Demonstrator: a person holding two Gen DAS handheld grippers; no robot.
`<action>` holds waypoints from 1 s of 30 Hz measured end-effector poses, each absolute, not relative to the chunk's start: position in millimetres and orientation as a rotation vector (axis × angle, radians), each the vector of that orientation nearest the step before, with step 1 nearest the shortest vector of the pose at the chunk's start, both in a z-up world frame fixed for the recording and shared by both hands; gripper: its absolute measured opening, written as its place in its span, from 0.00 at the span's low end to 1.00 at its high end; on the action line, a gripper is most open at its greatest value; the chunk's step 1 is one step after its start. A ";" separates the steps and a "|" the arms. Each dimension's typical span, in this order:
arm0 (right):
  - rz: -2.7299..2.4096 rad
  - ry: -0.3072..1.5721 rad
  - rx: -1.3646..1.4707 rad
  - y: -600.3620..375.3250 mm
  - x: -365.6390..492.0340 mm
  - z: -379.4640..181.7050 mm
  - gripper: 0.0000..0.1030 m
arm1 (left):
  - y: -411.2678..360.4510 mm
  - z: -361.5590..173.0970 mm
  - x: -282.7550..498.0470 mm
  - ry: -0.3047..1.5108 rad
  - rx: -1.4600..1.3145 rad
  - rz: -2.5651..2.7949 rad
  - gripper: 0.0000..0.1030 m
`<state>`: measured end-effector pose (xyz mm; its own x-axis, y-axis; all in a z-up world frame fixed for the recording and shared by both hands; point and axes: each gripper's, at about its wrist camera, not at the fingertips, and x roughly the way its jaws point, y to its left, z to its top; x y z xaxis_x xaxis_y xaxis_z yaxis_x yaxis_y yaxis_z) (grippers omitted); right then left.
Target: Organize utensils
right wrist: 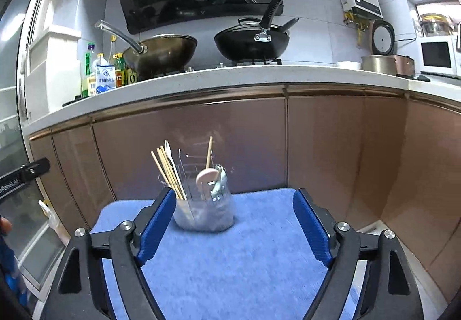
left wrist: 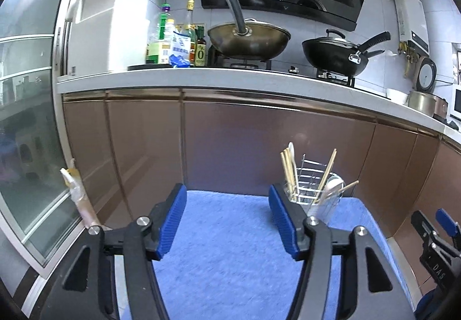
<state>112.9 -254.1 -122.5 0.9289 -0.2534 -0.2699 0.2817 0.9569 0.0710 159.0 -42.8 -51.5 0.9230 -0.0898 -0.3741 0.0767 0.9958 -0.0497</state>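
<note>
Left wrist view first: my left gripper [left wrist: 227, 222] has its jaws released, wide apart, with only the blue mat [left wrist: 230, 248] between them. Nothing is held. Past the right-hand jaw, beyond its tip and off to the side, stands the holder [left wrist: 317, 190], a wire rack with a clear cup, on the mat's far right part. Chopsticks [left wrist: 289, 170] lean up out of it, and a white spoon [left wrist: 332, 189] rests in the cup. At the far right edge I catch a bit of my right gripper [left wrist: 432, 233].

From the right wrist, my right gripper [right wrist: 234, 222] is also released, jaws spread with nothing pressed between them. The holder [right wrist: 203, 204] sits ahead of the fingertips, nearer the left-hand jaw, whose tip just overlaps the cup's edge in the view; I can't tell if they touch. Chopsticks [right wrist: 168, 173] fan to the left and a pink spoon [right wrist: 206, 177] shows in the cup.

Behind the mat are brown cabinet doors [right wrist: 201, 141], then the desk [right wrist: 230, 75] with two woks [right wrist: 250, 40].
</note>
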 end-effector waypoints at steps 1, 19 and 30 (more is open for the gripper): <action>-0.280 0.265 0.108 -253.1 111.3 -122.1 0.85 | -38.8 -51.2 152.7 0.387 -0.035 -0.084 0.56; -0.321 0.253 0.031 -229.2 55.3 -111.1 1.00 | -1.3 -46.7 86.1 0.368 -0.033 -0.031 0.63; -0.355 0.209 -0.019 -225.6 37.9 -101.1 1.00 | 6.9 -44.4 71.1 0.350 -0.014 -0.001 0.64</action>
<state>37.9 -225.6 -101.1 0.9164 -0.3467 -0.1998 0.3429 0.9378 -0.0546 71.1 6.9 -44.4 0.9395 -0.0038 -0.3427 -0.0010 0.9999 -0.0137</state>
